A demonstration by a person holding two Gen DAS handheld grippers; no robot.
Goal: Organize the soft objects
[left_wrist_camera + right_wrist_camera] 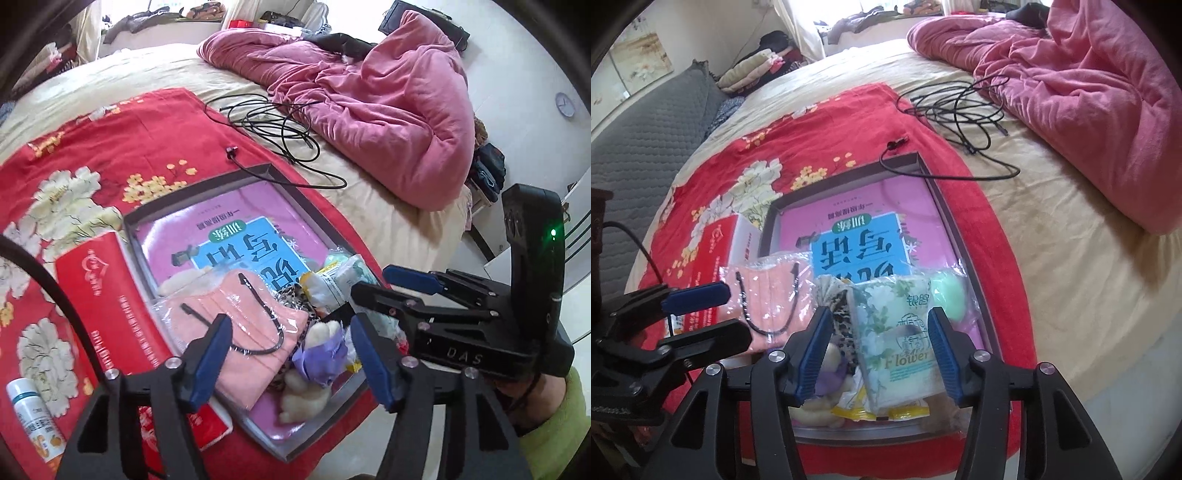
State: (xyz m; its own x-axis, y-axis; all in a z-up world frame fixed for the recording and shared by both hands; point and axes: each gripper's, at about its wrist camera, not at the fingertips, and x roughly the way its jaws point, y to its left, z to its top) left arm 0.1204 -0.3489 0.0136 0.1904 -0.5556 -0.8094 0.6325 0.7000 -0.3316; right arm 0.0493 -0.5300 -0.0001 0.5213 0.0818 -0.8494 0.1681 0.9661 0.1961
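Note:
A shallow grey box (195, 192) lies on a red floral cloth (92, 147) on the bed, with a pink and blue book (229, 243) in it. At its near end lie a pink strapped packet in plastic (240, 332), a leopard-print piece (840, 317), a cream and purple plush (317, 350), a "Flower" tissue pack (897, 339) and a green ball (947, 295). My left gripper (290, 328) hangs open over the pink packet and the plush. My right gripper (879, 314) is open astride the tissue pack, with a gap at its left pad.
A red tissue carton (110, 295) lies against the box's left side, and a white bottle (33, 417) sits at the near left. A tangled black cable (273, 122) and a heaped pink quilt (388, 110) lie beyond. A green sleeve (565, 424) holds the right gripper.

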